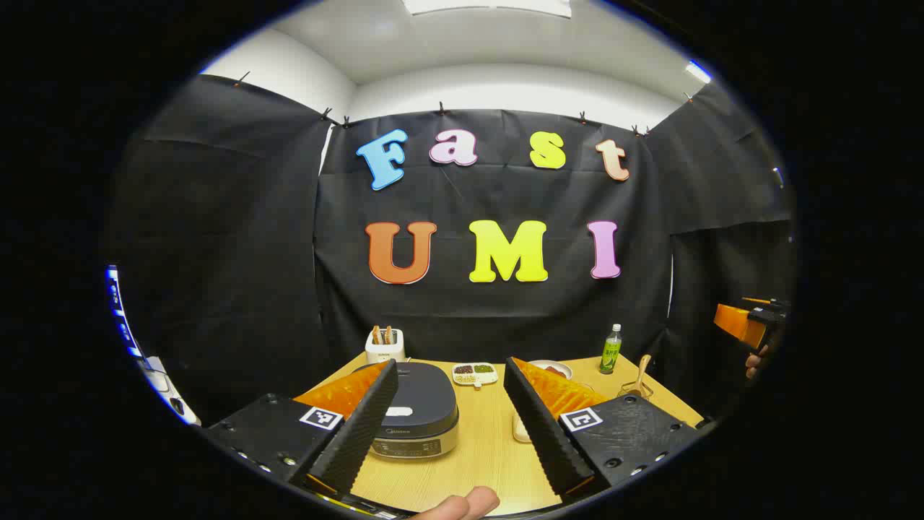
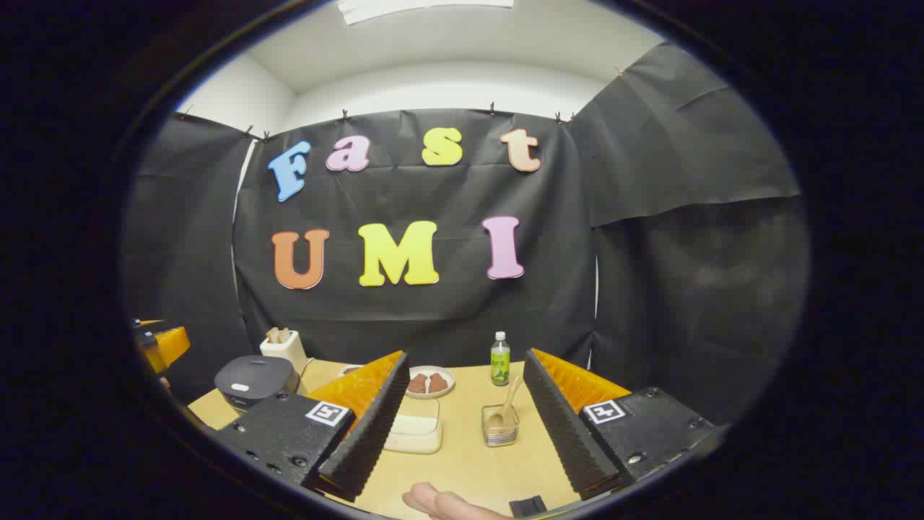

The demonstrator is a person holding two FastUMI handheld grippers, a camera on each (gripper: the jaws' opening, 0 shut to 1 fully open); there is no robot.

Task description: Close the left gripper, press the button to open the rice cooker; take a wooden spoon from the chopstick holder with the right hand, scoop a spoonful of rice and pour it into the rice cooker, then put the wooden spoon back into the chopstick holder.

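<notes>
Black cloth walls box in a light wooden bench (image 1: 491, 448). Left tool (image 1: 451, 419) sits wide apart facing the dark, rounded rice cooker (image 1: 415, 412), lid down; pressing the button like that, the fingers could straddle it or slip. Right tool (image 2: 465, 419), also apart, faces the clear chopstick holder (image 2: 499, 426) holding the pale wooden spoon (image 2: 507, 406), which could tip. The green bottle's (image 2: 500, 360) label is too small to read.

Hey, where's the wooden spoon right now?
In the right gripper view, the wooden spoon stands in the clear holder on the table, just in front of the green bottle.
</notes>
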